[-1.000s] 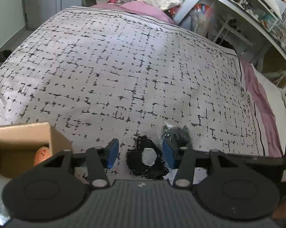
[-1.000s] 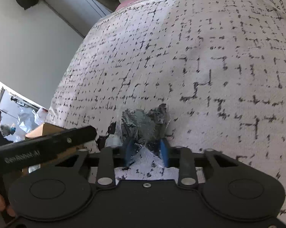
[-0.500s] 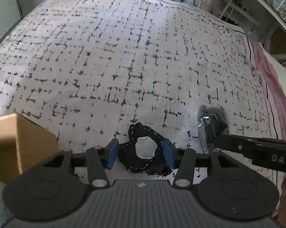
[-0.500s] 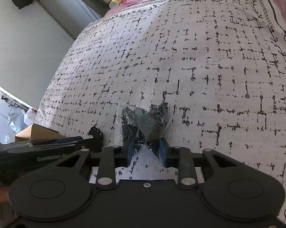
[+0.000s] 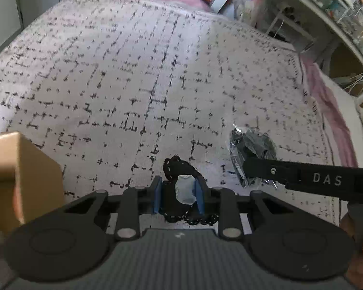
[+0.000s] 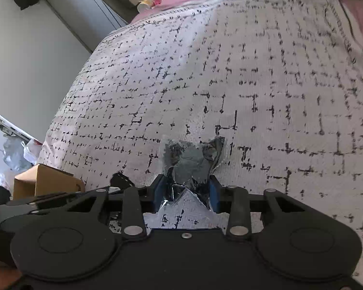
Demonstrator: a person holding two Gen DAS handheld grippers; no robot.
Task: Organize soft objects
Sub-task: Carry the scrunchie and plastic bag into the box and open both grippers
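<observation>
The left gripper [image 5: 178, 197] is closing on the black pouch [image 5: 181, 193]; the right gripper [image 6: 186, 192] keeps the wrapped dark cloth [image 6: 193, 159] pinched, both ready for boxing.

The left gripper [image 5: 178, 197] points steeply down, its blue pads [image 5: 157, 194] closing on a dark soft piece. The right gripper [image 6: 185, 194] tilts down too, clamped on a crinkly wrapped bundle, a hand [image 5: 360, 263] behind it

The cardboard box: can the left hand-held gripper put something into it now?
Probably yes: the cardboard box sits close beside the left hand-held gripper, nothing between them. Its jaws are closing on a black cloth.
</observation>
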